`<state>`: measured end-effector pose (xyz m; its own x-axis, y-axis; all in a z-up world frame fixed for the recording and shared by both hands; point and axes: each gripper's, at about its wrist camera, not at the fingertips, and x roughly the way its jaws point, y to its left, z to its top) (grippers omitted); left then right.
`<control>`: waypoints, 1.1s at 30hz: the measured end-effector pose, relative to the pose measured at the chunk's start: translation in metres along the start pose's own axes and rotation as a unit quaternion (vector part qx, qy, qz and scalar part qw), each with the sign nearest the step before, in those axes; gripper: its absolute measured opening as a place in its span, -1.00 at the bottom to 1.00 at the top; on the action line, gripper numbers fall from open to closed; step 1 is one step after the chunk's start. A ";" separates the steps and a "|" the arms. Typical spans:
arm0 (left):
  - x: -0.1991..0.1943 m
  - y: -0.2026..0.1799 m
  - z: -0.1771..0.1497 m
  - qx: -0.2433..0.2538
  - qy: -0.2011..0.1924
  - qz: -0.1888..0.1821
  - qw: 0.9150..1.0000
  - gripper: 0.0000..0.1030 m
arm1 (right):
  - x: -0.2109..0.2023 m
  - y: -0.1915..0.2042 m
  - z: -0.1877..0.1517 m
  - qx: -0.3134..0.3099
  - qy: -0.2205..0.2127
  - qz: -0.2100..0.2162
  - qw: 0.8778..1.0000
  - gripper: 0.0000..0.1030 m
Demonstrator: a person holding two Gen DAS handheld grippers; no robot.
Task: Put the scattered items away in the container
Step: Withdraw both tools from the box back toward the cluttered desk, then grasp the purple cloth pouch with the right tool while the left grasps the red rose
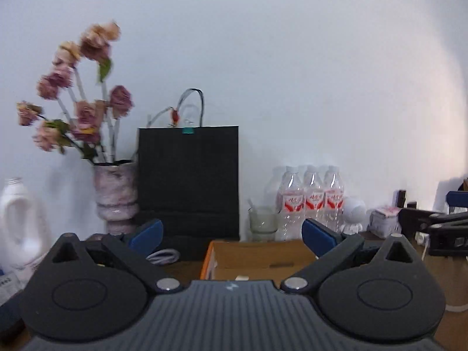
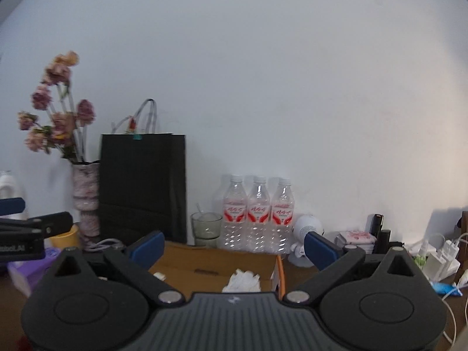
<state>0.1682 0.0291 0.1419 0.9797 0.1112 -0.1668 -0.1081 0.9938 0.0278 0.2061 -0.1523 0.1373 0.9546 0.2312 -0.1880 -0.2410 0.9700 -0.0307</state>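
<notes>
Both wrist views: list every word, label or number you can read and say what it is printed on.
"...botoLAI", start cut off: white print on the left gripper's black body, seen from the right wrist view.
Red labels on the three water bottles: characters too blurred to read.
Small white logo on the right gripper's grey body: too small to read.
Pink-patterned packet: nothing legible.

Plain white wall (image 2: 263, 73), brown wooden table (image 1: 181, 269), warmer light toward the right side
</notes>
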 end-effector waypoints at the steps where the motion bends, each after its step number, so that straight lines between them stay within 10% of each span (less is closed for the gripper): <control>1: -0.016 -0.001 -0.009 -0.001 0.005 0.013 1.000 1.00 | -0.017 0.003 -0.007 0.004 0.000 0.003 1.000 0.98; 17: -0.202 -0.005 -0.128 -0.004 0.059 -0.012 0.998 1.00 | -0.216 0.004 -0.140 0.096 0.039 0.015 0.994 1.00; 33: -0.190 -0.001 -0.148 -0.015 0.097 -0.016 0.995 1.00 | -0.220 0.034 -0.155 0.034 0.037 0.038 0.998 1.00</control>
<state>-0.0430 0.0087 0.0279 0.9319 0.0771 -0.3544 -0.0863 0.9962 -0.0101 -0.0398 -0.1819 0.0254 0.9180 0.3004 -0.2587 -0.2971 0.9534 0.0527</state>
